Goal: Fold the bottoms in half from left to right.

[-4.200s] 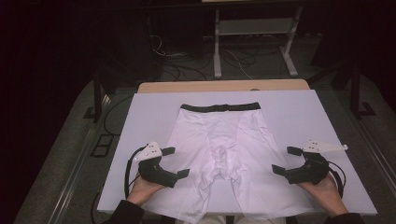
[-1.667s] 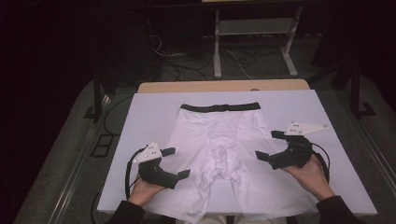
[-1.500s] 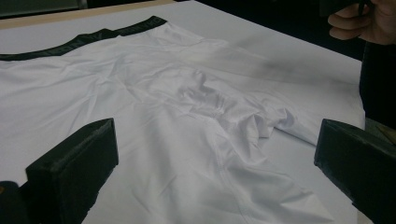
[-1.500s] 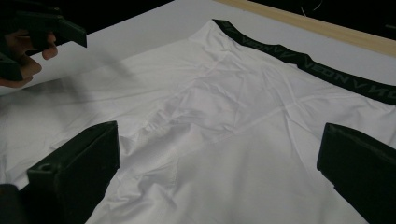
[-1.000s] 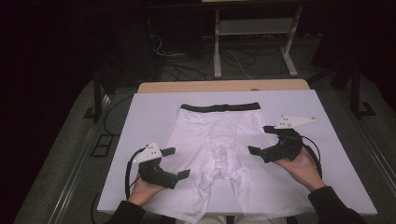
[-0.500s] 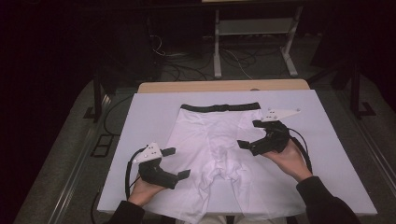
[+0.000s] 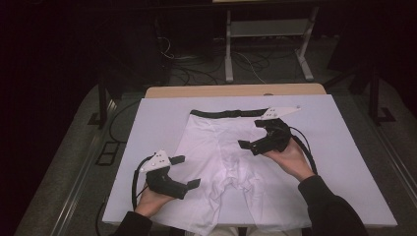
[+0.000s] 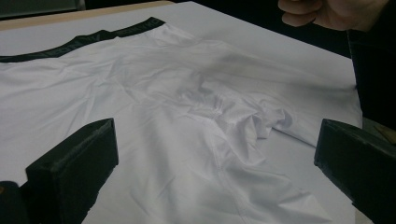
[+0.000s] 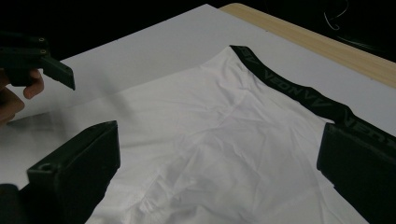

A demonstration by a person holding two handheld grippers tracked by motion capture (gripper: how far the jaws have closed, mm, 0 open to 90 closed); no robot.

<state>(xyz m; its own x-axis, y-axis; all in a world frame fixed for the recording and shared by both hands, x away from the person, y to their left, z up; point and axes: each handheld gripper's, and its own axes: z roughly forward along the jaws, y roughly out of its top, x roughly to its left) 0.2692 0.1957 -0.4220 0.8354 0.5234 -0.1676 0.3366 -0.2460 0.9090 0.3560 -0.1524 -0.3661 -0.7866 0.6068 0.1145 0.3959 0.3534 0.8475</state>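
- The white boxer briefs (image 7: 231,157) lie spread flat in the middle of the tabletop (image 7: 344,147), black waistband (image 7: 228,113) at the far edge, both legs pointing toward me, the near hems at the tabletop's front edge.
- The cloth is unfolded, with a bunch of wrinkles at the crotch; I see no fold made yet, so I judge the folding has barely begun and everything is left to do.
- My right claw (image 7: 253,135) hovers over the upper right part of the garment, just below the waistband, jaws spread wide and holding nothing; in the right gripper view the waistband (image 9: 299,95) runs between my jaws.
- My left claw (image 7: 187,172) sits at the left leg's outer edge, near the front, also released and empty, its jaws apart over the cloth.
- Beyond the white board a wooden strip (image 7: 236,90) shows, then dark floor with cables and a metal stand (image 7: 265,44).
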